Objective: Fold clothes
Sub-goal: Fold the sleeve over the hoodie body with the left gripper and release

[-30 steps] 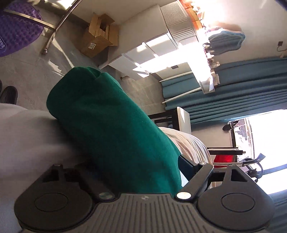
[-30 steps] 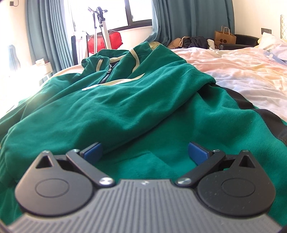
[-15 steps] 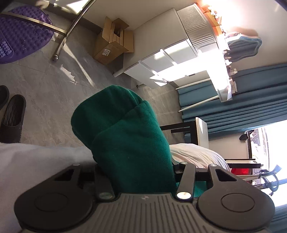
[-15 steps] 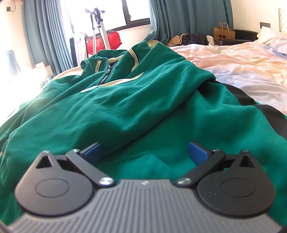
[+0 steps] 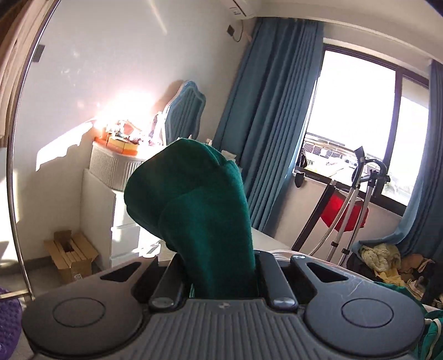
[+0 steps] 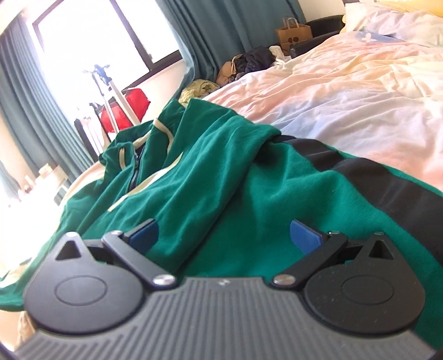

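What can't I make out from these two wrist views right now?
- Left wrist view: the left gripper is shut on a bunched green sleeve; its fingertips are buried in the fabric.
- Left wrist view: where the sleeve joins the green jacket is cut off below the gripper body.
- Right wrist view: the right gripper is open; the jacket's near hem is hidden beneath it.
- Neither gripper shows in the other's view.

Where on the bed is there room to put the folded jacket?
Free: the pale sheet right of the green jacket, up toward the pillows. Crowded: the bed's left side under the spread jacket, and the far edge by the clothes pile.
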A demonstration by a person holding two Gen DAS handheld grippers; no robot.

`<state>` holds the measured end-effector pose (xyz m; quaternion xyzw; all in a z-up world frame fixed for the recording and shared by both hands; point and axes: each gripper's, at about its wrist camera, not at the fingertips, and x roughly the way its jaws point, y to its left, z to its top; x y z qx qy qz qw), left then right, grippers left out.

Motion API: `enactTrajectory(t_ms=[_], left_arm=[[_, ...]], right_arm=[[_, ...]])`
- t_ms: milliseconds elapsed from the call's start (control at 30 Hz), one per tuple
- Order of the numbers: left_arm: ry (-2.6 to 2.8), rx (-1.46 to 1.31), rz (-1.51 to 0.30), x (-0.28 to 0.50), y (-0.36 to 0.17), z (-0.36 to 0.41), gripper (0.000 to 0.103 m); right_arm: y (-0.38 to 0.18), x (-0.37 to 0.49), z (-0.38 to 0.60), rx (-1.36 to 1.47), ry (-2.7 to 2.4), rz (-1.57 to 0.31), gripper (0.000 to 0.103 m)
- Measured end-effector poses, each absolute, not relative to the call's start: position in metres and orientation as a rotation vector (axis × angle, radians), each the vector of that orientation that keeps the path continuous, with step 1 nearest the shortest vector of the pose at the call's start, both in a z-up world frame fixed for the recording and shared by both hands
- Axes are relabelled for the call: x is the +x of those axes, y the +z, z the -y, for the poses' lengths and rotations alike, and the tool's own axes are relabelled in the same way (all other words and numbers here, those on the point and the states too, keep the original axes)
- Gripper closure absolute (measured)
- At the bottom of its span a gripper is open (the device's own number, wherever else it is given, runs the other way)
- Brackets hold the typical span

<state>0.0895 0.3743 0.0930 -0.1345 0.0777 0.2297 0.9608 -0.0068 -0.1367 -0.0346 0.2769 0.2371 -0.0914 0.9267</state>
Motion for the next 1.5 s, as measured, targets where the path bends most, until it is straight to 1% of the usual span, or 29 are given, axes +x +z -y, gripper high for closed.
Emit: enactTrajectory(t_ms=[100, 200, 300, 400, 500, 667, 767, 800, 900, 967, 1000, 1033, 1067, 1100, 1133, 1233, 1333, 1400, 1433, 1467, 1500], left_arm=[[0.368, -0.136, -0.077, 0.094, 0.143, -0.291, 0.092], [0.284, -0.014, -0.019, 0.096, 0.173, -0.207, 0.092], [0.188, 0.092, 0.020, 0.094, 0.186, -0.121, 0.092], [0.097, 0.218, 0.049, 0.086, 0.179, -0.032, 0.091], [-0.012, 0.343, 0.075, 0.078, 0.148, 0.053, 0.090], [-0.191, 0.561, 0.064, 0.061, 0.053, 0.160, 0.090], [-0.282, 0.668, -0.008, 0.057, -0.009, 0.201, 0.089], [-0.300, 0.691, -0.030, 0.058, -0.025, 0.209, 0.089], [-0.350, 0.777, -0.109, 0.062, -0.070, 0.226, 0.083], [-0.362, 0.801, -0.142, 0.067, -0.084, 0.225, 0.069], [-0.371, 0.802, -0.152, 0.068, -0.090, 0.219, 0.052], [-0.380, 0.800, -0.154, 0.069, -0.091, 0.214, 0.036], [-0.389, 0.793, -0.161, 0.068, -0.092, 0.203, 0.031], [-0.399, 0.786, -0.169, 0.066, -0.092, 0.191, 0.022], [-0.406, 0.775, -0.187, 0.065, -0.090, 0.172, 0.019], [-0.408, 0.715, -0.256, 0.060, -0.081, 0.114, 0.018], [-0.358, 0.591, -0.354, 0.056, -0.060, 0.062, 0.017], [-0.318, 0.492, -0.415, 0.057, -0.040, 0.034, 0.017], [-0.293, 0.446, -0.438, 0.058, -0.031, 0.020, 0.017], [-0.266, 0.403, -0.459, 0.053, -0.023, 0.006, 0.017], [-0.239, 0.360, -0.479, 0.049, -0.014, -0.007, 0.017]], right_arm=[[-0.022, -0.016, 0.150, 0.626, -0.188, -0.425, 0.000], [-0.005, -0.029, 0.164, 0.652, -0.177, -0.347, 0.000], [0.008, -0.041, 0.181, 0.677, -0.172, -0.283, 0.000], [0.014, -0.049, 0.203, 0.707, -0.197, -0.239, 0.000], [0.013, -0.056, 0.231, 0.767, -0.220, -0.220, 0.000], [0.010, -0.069, 0.277, 0.859, -0.253, -0.182, 0.000], [0.005, -0.076, 0.299, 0.921, -0.247, -0.159, 0.000], [0.002, -0.076, 0.304, 0.939, -0.234, -0.160, 0.000], [-0.004, -0.072, 0.313, 0.979, -0.160, -0.186, 0.000], [-0.004, -0.064, 0.314, 0.970, -0.096, -0.226, 0.000], [-0.004, -0.061, 0.312, 0.964, -0.069, -0.240, 0.000], [-0.004, -0.058, 0.310, 0.958, -0.041, -0.254, 0.000], [-0.004, -0.055, 0.309, 0.954, -0.014, -0.263, 0.000], [-0.004, -0.052, 0.307, 0.950, 0.012, -0.273, 0.000], [-0.004, -0.050, 0.304, 0.936, 0.026, -0.285, 0.000], [-0.003, -0.042, 0.295, 0.884, 0.061, -0.329, 0.000], [0.000, -0.035, 0.274, 0.751, 0.099, -0.412, 0.001], [0.004, -0.033, 0.256, 0.646, 0.124, -0.451, 0.009], [0.007, -0.033, 0.244, 0.573, 0.128, -0.477, 0.020], [0.008, -0.032, 0.232, 0.498, 0.129, -0.509, 0.028], [0.009, -0.032, 0.221, 0.423, 0.129, -0.541, 0.028]])
